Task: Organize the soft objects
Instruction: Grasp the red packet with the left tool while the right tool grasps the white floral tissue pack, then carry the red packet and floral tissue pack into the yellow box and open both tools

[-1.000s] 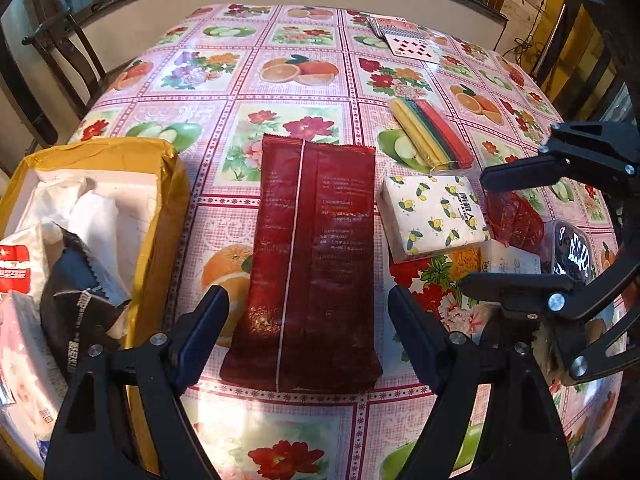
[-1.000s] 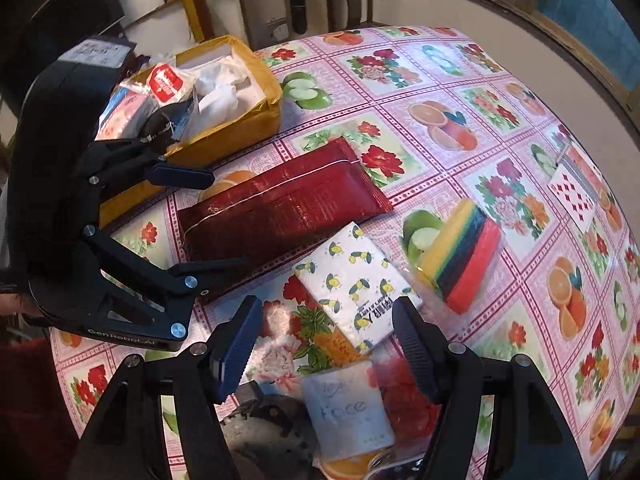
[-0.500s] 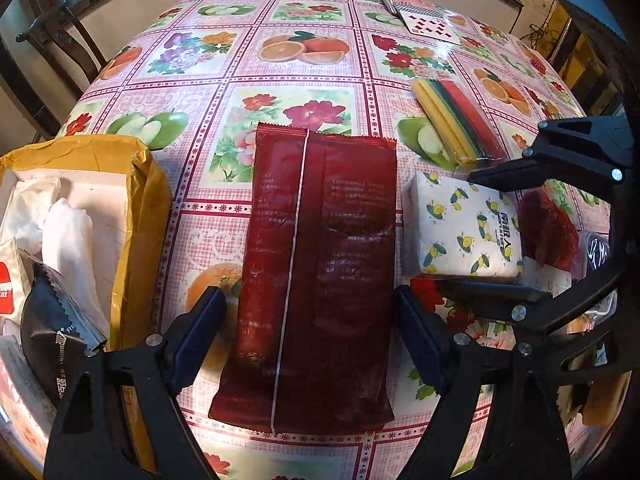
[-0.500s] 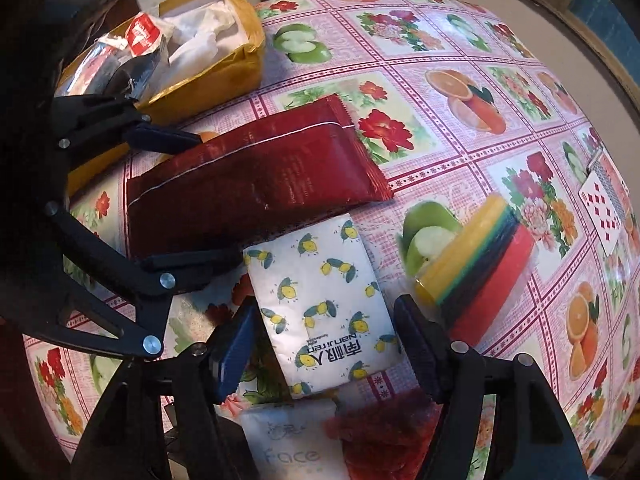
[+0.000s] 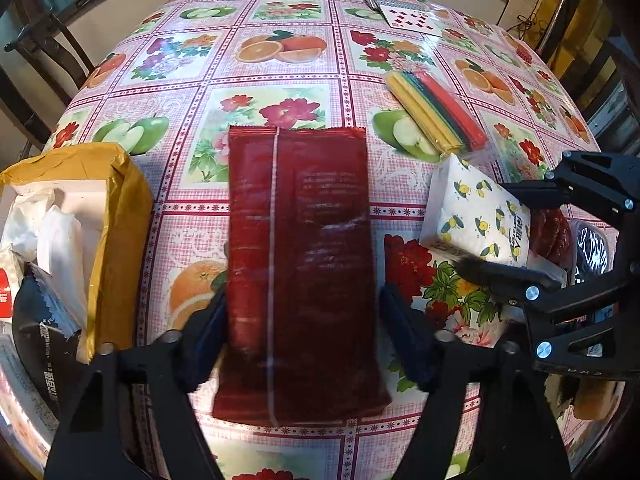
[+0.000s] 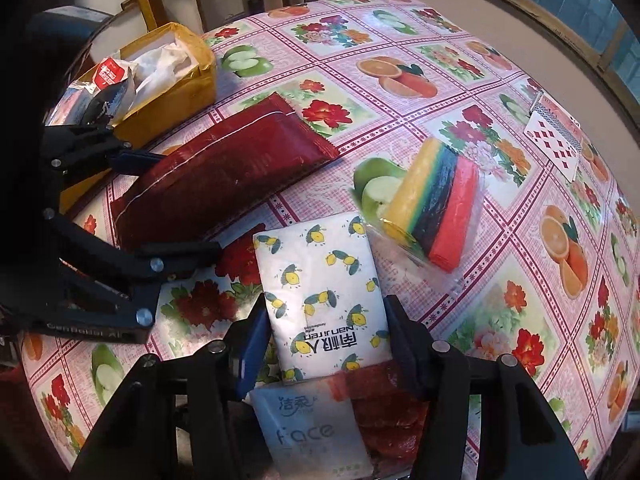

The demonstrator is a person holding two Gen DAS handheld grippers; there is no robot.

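Both open: left hand-held gripper straddling red pouch, right hand-held gripper straddling lemon-print tissue pack beside that pouch; slick film could slip or crush.

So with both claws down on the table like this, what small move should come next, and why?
Probably close both claws. The left claw straddles the dark red pack, fingers on either side but not yet pressing. The right claw likewise brackets the lemon-print tissue pack. Both packs lie flat, so lifting can only follow a grip.
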